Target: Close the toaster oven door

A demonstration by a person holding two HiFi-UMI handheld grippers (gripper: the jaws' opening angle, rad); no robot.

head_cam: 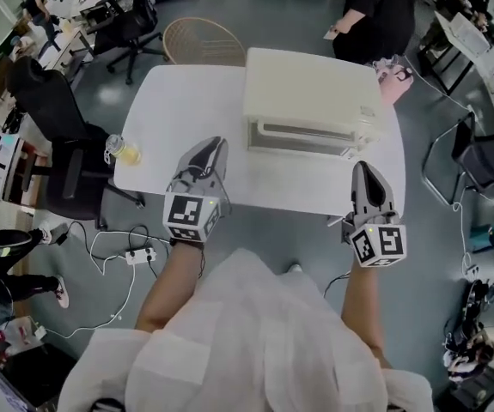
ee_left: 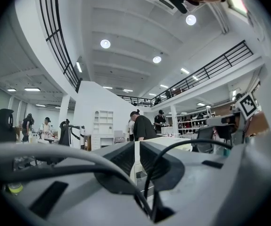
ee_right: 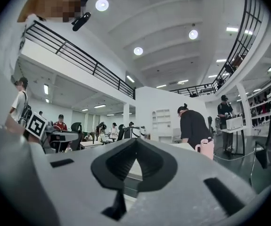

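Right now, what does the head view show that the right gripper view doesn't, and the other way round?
Head view only: the white table from above, the cream box-shaped toaster oven in full, its door looking shut, a small clear bottle of yellow liquid near the table's left edge, a round wicker chair.
Right gripper view only: round ceiling lights, a black balcony railing, a white shelf unit.
Both: the right gripper, jaws together on nothing, and a person in a black top.
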